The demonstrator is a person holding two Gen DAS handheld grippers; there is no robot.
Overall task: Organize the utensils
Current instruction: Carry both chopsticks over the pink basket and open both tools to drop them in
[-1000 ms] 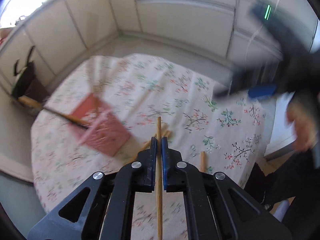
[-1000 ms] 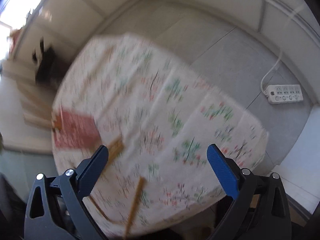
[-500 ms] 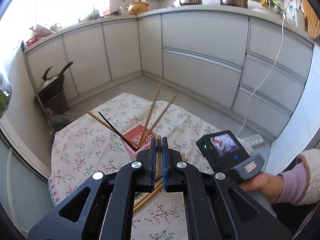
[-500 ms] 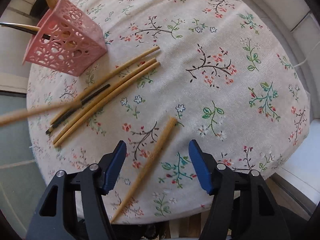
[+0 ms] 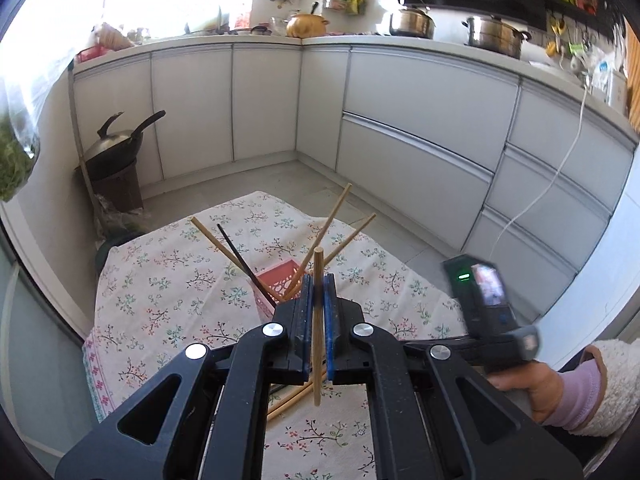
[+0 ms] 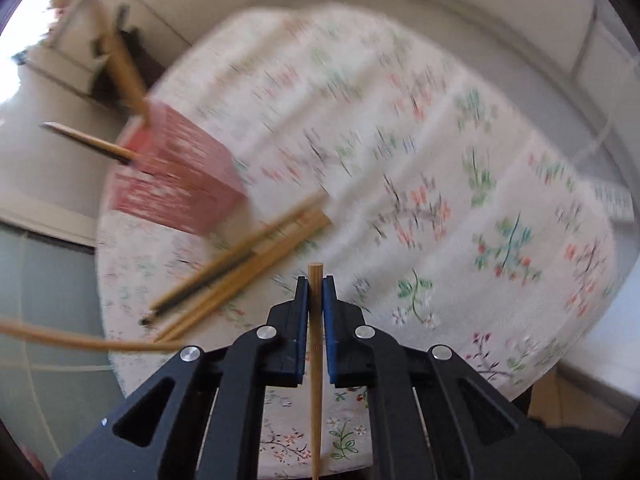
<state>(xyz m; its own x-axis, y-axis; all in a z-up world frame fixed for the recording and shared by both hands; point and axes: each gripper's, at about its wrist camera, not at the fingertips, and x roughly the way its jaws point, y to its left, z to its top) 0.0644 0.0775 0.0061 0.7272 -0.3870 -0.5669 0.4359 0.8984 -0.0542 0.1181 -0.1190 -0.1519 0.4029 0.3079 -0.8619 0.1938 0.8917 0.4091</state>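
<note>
I am pinching one chopstick (image 5: 318,320) in the left gripper (image 5: 318,292), another chopstick (image 6: 316,340) in the right gripper (image 6: 316,292), whose jaws have just been closing; both are probably risking pivoting or toppling the pink holder (image 5: 280,280).

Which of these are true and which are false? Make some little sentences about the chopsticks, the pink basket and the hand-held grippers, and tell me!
1. The left hand-held gripper is shut on a wooden chopstick. True.
2. The right hand-held gripper is empty. False: its jaws have just been closing and now pinch a wooden chopstick.
3. The pink basket already has chopsticks standing in it. True.
4. The pink basket is lying on the floor. False: it sits on the flowered tablecloth.
5. No chopsticks are left on the tablecloth. False: a bunch of loose chopsticks lies beside the basket.
</note>
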